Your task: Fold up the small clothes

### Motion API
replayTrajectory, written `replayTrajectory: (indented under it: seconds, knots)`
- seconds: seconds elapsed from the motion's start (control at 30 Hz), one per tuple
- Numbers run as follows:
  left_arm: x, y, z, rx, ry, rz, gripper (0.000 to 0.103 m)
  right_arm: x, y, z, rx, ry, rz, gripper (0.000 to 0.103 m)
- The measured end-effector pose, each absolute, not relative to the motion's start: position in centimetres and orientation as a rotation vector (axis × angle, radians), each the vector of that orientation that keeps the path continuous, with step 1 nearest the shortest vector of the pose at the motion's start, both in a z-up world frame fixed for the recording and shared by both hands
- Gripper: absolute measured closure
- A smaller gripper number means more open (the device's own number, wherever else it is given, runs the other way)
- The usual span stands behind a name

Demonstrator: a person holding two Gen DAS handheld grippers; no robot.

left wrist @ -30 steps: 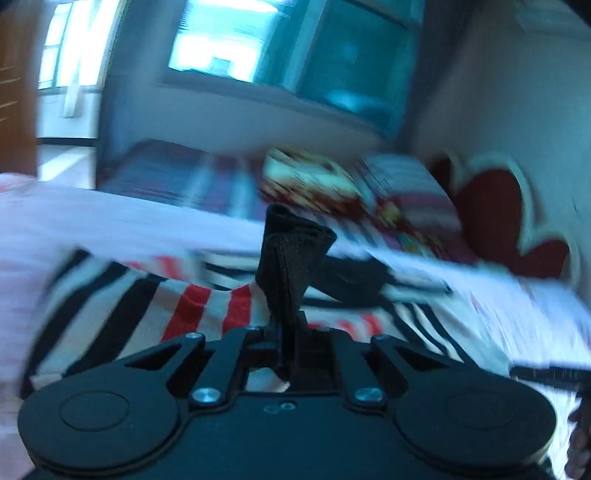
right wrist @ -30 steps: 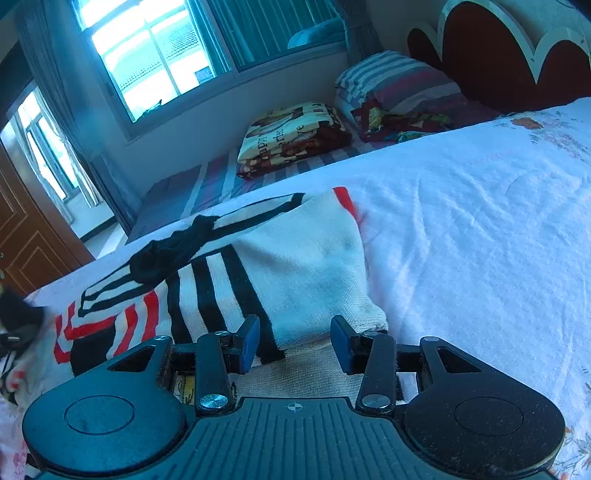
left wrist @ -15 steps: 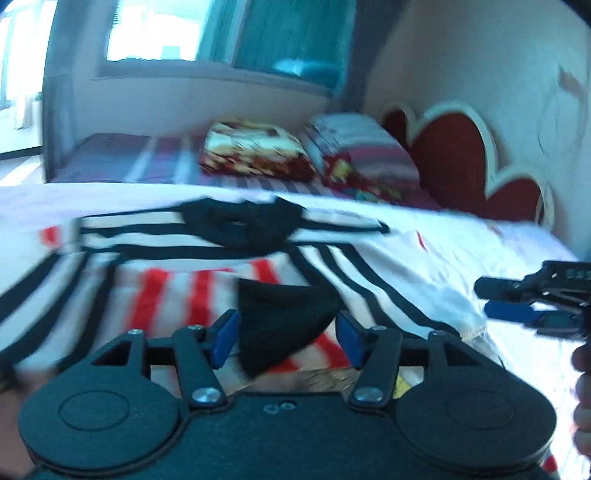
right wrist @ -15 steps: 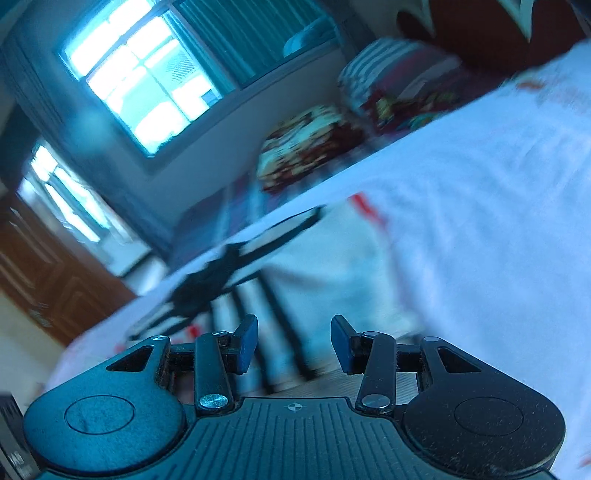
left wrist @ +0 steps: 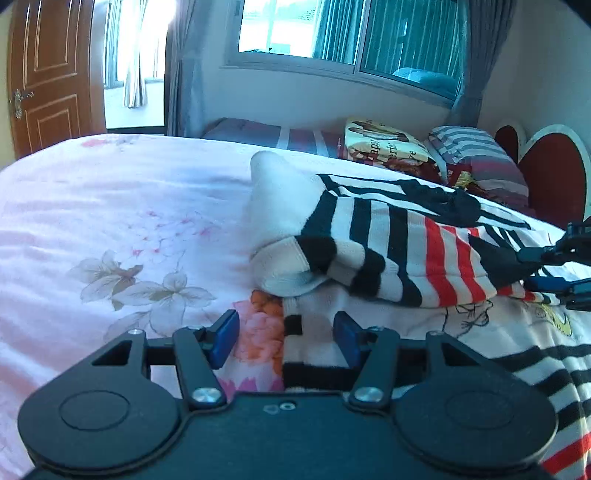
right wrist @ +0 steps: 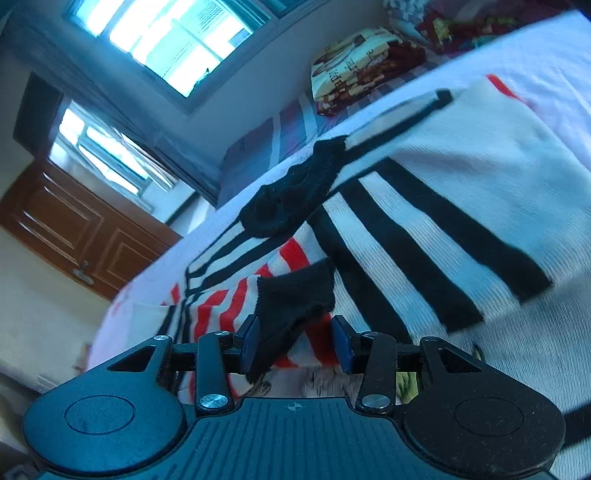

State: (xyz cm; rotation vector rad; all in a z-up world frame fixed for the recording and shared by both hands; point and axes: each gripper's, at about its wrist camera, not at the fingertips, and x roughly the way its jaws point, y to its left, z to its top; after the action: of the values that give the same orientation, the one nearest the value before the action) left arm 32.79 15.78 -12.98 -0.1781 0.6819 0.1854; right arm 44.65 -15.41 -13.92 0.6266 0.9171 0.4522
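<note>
We see a striped sweater (left wrist: pixel 399 254) lying on the bed (left wrist: pixel 122 221), its body banded in black, white and red. In the left wrist view a sleeve is folded across the body, and its cream cuff (left wrist: pixel 284 269) rests at the near edge of the garment, touching the floral sheet. Our left claw (left wrist: pixel 286 338) stands wide, its blue pads apart; a black-and-white striped edge of the knit (left wrist: pixel 295 354) lies between them, closer to the right pad, and nothing is pinched. At the right edge of that view the right claw (left wrist: pixel 554 269) reaches in beside the sweater's dark triangular patch (left wrist: pixel 498 262).

In the right wrist view the right claw (right wrist: pixel 295 343) is also wide. The black triangular patch (right wrist: pixel 295 299) sits between its pads and seems to touch the left one; the right pad is apart from it. Further back the black collar (right wrist: pixel 291 195) lies bunched on the white and black stripes.

Beyond the bed we see a folded patterned blanket (left wrist: pixel 388 144) beside a striped pillow (left wrist: pixel 476 155), a red heart-shaped headboard (left wrist: pixel 550 173), a window (left wrist: pixel 343 33) and a brown door (left wrist: pixel 44 74).
</note>
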Motion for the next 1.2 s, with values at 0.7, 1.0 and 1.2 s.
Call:
replayTrajectory:
  seconds: [0.7,1.0,1.2]
  knots:
    - [34.9,16.3,-13.0,-0.143,0.664,0.12,0.074,44.1,-20.7,-13.4,0.361,0.767,0.357,0.099]
    - [35.7,17.2,-13.6,-0.224,0.654,0.173,0.08,44.6,-20.0,-12.1,0.329,0.733,0.411,0.099]
    - [35.7,17.0,-13.8,-0.192,0.695,0.168,0.073,45.0,-19.8,-12.7,0.293,0.732,0.405,0.099]
